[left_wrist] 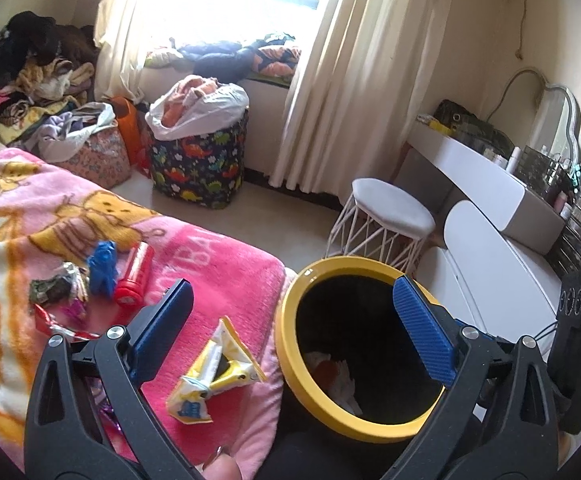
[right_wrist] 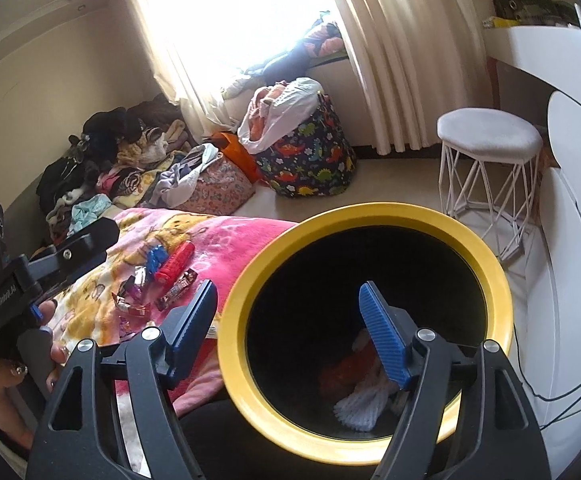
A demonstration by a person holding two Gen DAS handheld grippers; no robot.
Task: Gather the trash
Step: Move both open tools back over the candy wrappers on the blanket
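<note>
A: Yellow-rimmed bin [right_wrist: 364, 336] sits under the right gripper [right_wrist: 290, 332], jaws apart, nothing between them. Some trash is already inside.

B: Left gripper [left_wrist: 290, 336]?

A: Spread wide, empty, straddling the bin rim. Looks like between picks. Yellow wrapper [left_wrist: 214, 376] lies just below its left finger on the pink blanket [left_wrist: 218, 264]; red tube [left_wrist: 134, 278] and foil scraps [left_wrist: 62, 288] farther beyond.

B: Next: left drops onto the wrapper, closes.
</note>
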